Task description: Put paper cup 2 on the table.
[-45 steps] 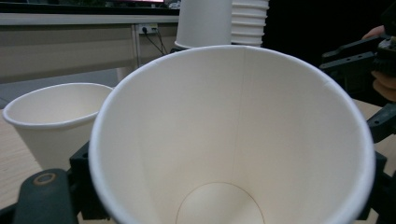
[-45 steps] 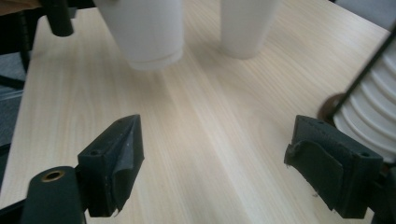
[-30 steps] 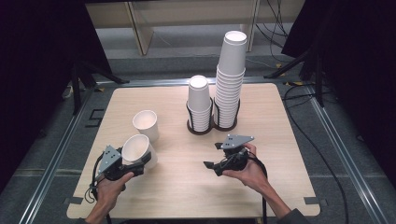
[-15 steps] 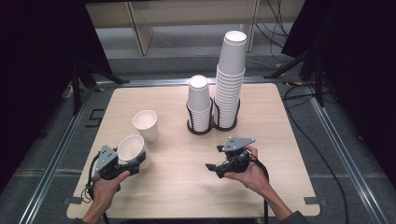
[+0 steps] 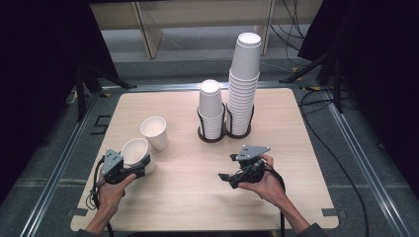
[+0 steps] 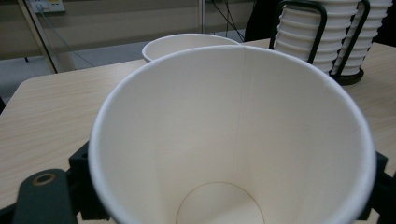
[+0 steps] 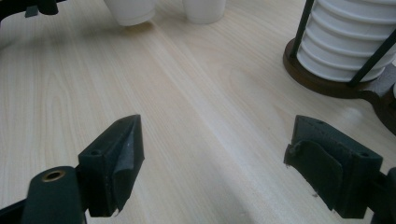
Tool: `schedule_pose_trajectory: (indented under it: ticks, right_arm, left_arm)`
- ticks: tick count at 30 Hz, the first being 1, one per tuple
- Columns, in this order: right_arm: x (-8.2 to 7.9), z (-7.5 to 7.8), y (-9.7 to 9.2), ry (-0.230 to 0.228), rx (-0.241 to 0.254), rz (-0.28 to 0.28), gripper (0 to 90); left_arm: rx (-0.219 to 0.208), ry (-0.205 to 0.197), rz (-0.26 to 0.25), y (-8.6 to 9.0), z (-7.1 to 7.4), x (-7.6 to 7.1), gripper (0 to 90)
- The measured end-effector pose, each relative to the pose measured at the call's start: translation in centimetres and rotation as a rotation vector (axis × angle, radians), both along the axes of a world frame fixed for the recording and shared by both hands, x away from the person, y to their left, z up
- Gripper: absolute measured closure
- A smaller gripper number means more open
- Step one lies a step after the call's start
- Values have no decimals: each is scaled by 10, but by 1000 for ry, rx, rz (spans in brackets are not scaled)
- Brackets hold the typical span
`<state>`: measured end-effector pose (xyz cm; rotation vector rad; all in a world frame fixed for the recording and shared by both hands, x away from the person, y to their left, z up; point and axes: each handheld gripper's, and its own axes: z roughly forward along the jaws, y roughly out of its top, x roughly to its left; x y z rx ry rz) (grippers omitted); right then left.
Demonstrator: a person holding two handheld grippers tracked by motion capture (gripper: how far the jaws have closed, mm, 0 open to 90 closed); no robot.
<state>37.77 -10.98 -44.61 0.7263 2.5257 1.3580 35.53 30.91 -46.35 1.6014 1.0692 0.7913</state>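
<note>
Held cup: white paper cup (image 5: 136, 152) at the table's (image 5: 188, 197) front left, mouth up, clamped in the left gripper (image 5: 129, 170).
Neighbour: second paper cup (image 5: 154, 131) just behind it.
Right gripper (image 5: 228, 178): jaws apart, empty, above bare wood.
Behind: two cup stacks (image 5: 242, 84) in a black holder (image 5: 217, 136).

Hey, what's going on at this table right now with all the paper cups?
A person is working with a hand-held gripper in each hand. The left hand-held gripper is clamped on a white paper cup near the table's front left, beside a second loose cup. The right hand-held gripper hangs open and empty over bare wood. Behind them, a short stack and a tall stack of cups stand in a dark holder.
</note>
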Motion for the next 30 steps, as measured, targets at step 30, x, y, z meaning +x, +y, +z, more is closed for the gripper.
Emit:
schedule_pose_trajectory:
  ticks: [30]
  right_arm:
    - [-3,-3,2,22,-8,21,188]
  left_arm:
    - [28,0,-21,9,-19,9,110]
